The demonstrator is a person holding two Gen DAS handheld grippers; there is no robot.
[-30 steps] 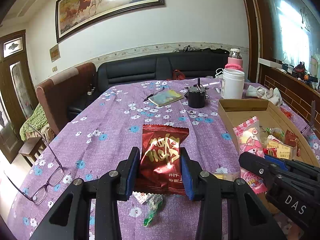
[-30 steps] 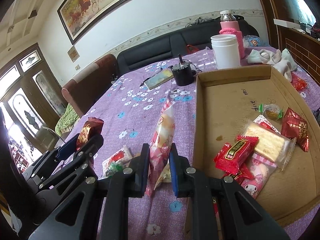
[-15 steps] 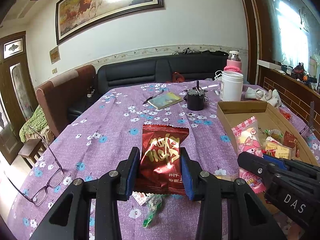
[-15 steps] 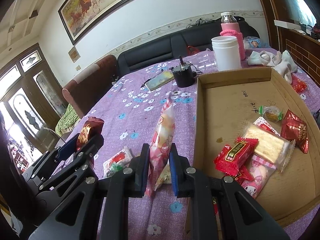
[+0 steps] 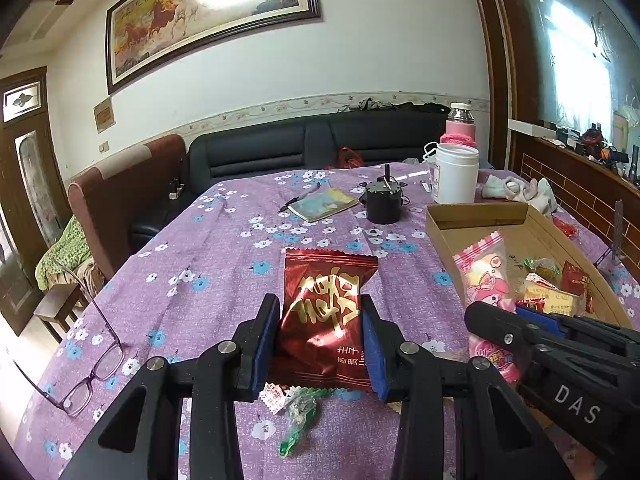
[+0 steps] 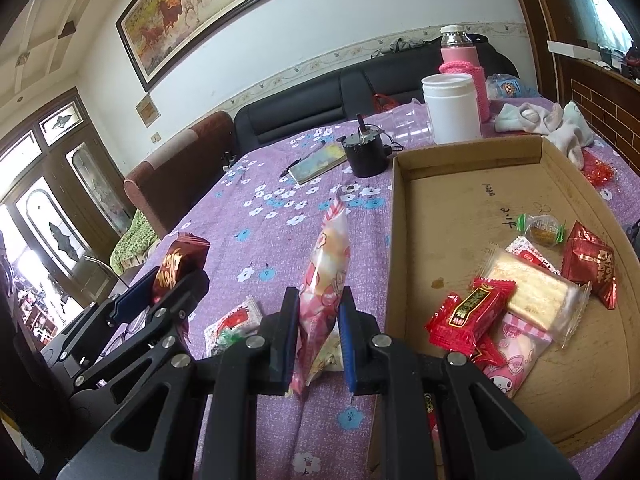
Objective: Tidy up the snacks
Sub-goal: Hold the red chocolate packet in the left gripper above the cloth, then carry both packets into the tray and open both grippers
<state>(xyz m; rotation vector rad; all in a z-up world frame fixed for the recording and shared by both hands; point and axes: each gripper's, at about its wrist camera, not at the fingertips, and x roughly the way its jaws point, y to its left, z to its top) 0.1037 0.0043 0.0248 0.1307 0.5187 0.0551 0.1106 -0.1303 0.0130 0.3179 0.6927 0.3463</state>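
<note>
Both grippers clamped on snack packets above the table
Left gripper [image 5: 320,336] grips dark red packet [image 5: 326,316]; right gripper [image 6: 318,328] pinches pink cartoon packet [image 6: 324,280] upright, just left of cardboard tray [image 6: 400,240] near the table's [image 5: 192,272] front edge; other snacks lie in the tray

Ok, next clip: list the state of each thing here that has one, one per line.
Left tool: shut on the dark red packet, held off the cloth.
Right tool: shut on the pink packet, held upright.
Cardboard tray: open-topped, partly filled with snacks.
White jar: upright, lid on.
Pink bottle: upright, capped.
Glasses: unfolded, on the tablecloth.
</note>
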